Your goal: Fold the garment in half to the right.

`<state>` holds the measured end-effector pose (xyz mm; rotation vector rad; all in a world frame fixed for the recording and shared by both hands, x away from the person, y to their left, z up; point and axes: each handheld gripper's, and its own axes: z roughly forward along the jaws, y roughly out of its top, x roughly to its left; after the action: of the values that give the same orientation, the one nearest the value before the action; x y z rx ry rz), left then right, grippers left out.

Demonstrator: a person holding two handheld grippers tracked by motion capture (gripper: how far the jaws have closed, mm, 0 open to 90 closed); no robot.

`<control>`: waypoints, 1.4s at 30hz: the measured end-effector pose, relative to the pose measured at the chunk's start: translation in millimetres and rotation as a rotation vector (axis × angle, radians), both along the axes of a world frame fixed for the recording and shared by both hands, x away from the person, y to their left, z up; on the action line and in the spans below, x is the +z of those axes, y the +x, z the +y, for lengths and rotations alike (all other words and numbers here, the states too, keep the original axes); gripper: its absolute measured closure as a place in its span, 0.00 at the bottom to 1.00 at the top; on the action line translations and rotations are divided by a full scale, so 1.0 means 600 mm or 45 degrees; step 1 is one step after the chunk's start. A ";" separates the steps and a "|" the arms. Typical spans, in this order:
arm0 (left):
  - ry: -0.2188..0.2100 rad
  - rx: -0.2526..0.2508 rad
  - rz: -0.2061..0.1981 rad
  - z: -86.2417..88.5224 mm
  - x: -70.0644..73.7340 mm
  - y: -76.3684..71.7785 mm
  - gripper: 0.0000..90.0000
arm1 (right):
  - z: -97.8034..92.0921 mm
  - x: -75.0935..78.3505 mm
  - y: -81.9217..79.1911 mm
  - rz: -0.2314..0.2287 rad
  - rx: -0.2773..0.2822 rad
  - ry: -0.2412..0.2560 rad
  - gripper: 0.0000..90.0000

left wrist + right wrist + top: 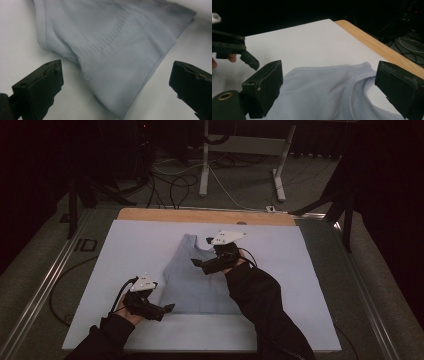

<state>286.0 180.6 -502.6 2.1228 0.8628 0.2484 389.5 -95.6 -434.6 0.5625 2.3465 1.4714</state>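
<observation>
A pale blue sleeveless top [192, 282] lies flat on the white board [295, 270], neckline away from me. My left gripper [162, 308] sits at the top's near left hem corner. In the left gripper view its jaws stand wide apart, and the ribbed hem [112, 75] lies between them, untouched. My right gripper [202, 254] hovers over the neckline and points left. It is open, with the shoulder strap and neck edge [352, 82] lying below its spread jaws. The left gripper [235, 48] is also visible farther off in the right gripper view.
The board rests on a table with a wooden far edge [200, 216] and metal rails [45, 285] along both sides. Beyond it are white desk legs [204, 165] and cables [172, 182] on the dark floor.
</observation>
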 end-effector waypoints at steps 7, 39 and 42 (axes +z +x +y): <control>0.036 0.008 0.097 -0.005 -0.016 0.010 0.00 | 0.012 -0.010 0.000 0.008 0.018 -0.016 0.09; -0.001 -0.022 0.323 -0.023 -0.031 0.009 0.41 | 0.023 -0.020 0.006 0.019 0.029 -0.026 0.09; -0.008 -0.027 0.325 -0.027 -0.030 0.008 0.44 | 0.024 -0.022 0.007 0.026 0.023 -0.020 0.09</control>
<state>291.0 164.6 -520.6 2.1868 0.9841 -0.0377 393.4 -81.2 -447.5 0.5562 2.3826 1.4606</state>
